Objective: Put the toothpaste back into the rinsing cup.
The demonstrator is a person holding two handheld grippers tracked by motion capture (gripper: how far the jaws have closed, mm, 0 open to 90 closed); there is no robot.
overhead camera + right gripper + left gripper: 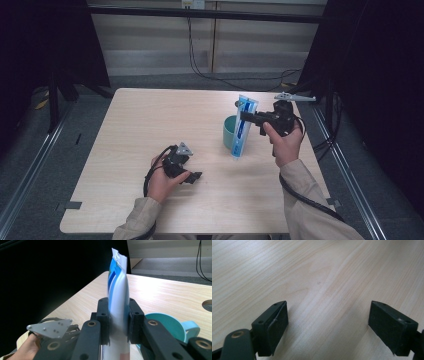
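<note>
Clamping a tube (pixel 243 127) upright beside the cup (pixel 230 131), the right gripper (pixel 250 117) grips; left gripper (pixel 194 177) rests wide open, empty, on the table (pixel 140 120).

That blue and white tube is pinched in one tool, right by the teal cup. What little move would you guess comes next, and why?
Probably a short shift toward the cup and down, to stand the tube inside it. The right tool is clamped on the tube, holding it upright beside the cup's open mouth. The left tool rests open on the table, holding nothing.

Lab recording booth, black curtains (pixel 390 75), bare wooden table (pixel 150 125), floor rails (pixel 30 170)
</note>
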